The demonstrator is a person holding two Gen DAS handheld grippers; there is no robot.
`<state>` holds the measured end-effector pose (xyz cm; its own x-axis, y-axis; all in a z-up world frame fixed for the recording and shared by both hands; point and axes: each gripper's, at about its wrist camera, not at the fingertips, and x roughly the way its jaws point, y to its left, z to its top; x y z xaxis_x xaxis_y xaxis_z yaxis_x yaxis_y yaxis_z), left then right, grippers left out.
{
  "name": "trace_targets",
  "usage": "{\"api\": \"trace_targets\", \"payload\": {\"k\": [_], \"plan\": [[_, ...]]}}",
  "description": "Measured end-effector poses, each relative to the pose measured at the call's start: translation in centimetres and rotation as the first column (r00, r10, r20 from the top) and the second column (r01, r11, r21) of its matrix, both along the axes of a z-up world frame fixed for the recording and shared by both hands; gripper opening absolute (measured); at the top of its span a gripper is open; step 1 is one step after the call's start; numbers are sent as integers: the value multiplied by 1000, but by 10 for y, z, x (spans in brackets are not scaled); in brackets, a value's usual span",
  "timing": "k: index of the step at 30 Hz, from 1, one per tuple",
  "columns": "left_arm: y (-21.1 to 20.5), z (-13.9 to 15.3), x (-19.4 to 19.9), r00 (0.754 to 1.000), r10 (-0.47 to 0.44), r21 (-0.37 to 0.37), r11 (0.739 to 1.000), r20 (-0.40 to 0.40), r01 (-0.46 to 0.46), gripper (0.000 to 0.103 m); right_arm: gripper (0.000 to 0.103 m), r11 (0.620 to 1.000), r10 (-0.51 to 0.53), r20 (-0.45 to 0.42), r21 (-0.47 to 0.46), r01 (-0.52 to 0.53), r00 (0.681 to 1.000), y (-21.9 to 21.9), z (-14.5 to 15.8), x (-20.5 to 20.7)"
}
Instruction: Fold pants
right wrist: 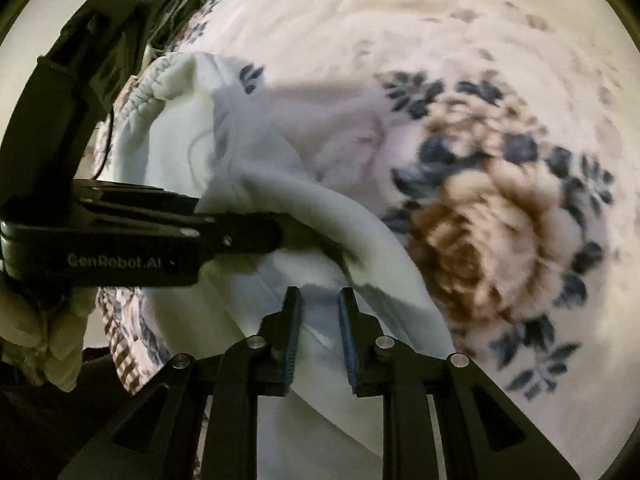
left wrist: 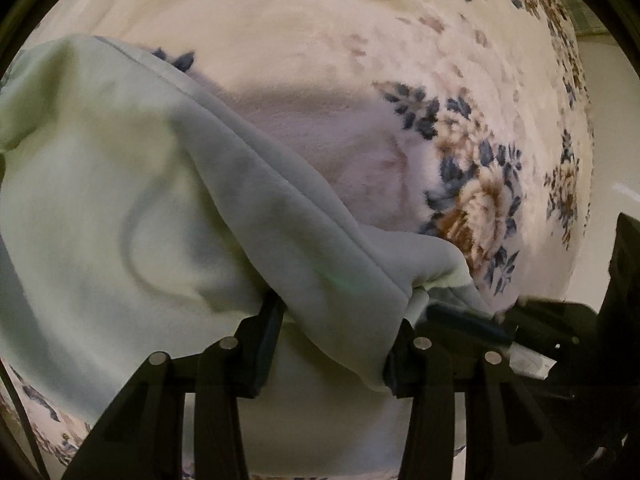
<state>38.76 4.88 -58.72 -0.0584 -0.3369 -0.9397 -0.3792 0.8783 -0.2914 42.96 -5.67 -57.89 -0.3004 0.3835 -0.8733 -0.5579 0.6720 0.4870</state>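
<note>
Your left tool [left wrist: 336, 340] is pinching a thick fold of the pale green pants [left wrist: 120, 200], which lie bunched on the floral blanket [left wrist: 320, 40]. Your right tool [right wrist: 318, 336] is nearly pressed together, nipping a thin edge of the same fabric.

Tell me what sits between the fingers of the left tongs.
A bunched fold of the pale pants fills the gap of the left tongs, draping over both fingers. The left wrist view shows it best.

pants [left wrist: 120, 200] cut off left, rug [right wrist: 480, 240] blurred
</note>
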Motion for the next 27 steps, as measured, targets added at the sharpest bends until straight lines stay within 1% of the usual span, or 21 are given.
{"api": "trace_targets", "payload": {"k": [1,2,4,5,6,7,8,10,11,13,14,15,16,18,20,21,22,23,24,25,27], "plan": [[1,2,-1,1000,12,-12,1000,5,-12,42,1,1000,-25,-6,7,25,1000,-1,-1,1],[3,3,-1,1000,23,-25,999,9,-23,42,1,998,-58,-1,-15,58,998,-2,-1,2],[7,7,-2,998,62,-69,996,22,-60,42,1,987,-128,57,-87,132,990,-11,4,-1],[9,10,-3,997,68,-74,995,31,-66,42,1,980,-168,84,-97,176,982,-19,9,-3],[10,13,-3,997,66,-72,995,41,-63,42,1,972,-209,90,-88,217,974,-29,11,-4],[10,16,-5,997,60,-69,996,57,-57,42,1,962,-259,68,-72,263,964,-41,12,-4],[10,18,-6,996,49,-61,997,69,-45,42,1,954,-297,-3,-27,297,955,-52,9,-2],[10,17,-9,997,40,-48,998,72,-36,42,3,941,-325,-135,57,335,936,-59,2,6],[10,15,-11,997,41,-49,998,70,-38,42,8,937,-336,-159,43,346,928,-59,-2,13],[12,13,-14,997,47,-47,998,65,-44,42,28,945,-303,-184,71,320,935,-49,-6,27],[13,12,-14,996,52,-51,998,66,-49,43,52,952,-274,-200,83,294,941,-42,-7,34],[14,13,-15,996,52,-51,998,68,-49,43,67,964,-233,-217,81,255,948,-31,-10,40],[13,14,-14,996,50,-49,998,72,-47,43,68,975,-192,-219,70,212,957,-23,-11,43],[12,14,-14,996,43,-44,998,79,-40,42,68,992,-117,-197,14,123,973,-9,-17,46],[11,14,-13,996,38,-34,999,76,-35,40,68,999,-35,-216,-27,30,976,2,-25,42],[11,13,-14,996,44,-46,998,74,-41,41,58,999,-3,-221,-38,-5,975,6,-26,38],[12,13,-15,996,56,-56,997,68,-52,41,50,999,24,-236,-23,-31,971,8,-25,34],[13,14,-15,996,62,-64,996,68,-58,41,33,999,22,-217,-25,-28,976,8,-23,32],[14,16,-15,995,71,-80,995,71,-65,41,12,999,0,-188,-44,-9,982,4,-20,29],[17,20,-17,994,83,-90,993,77,-76,41,11,995,-50,-179,-89,34,983,-3,-24,28],[23,33,-19,987,113,-122,988,112,-99,41,9,989,-130,-138,-89,119,982,-11,-17,23]]}}
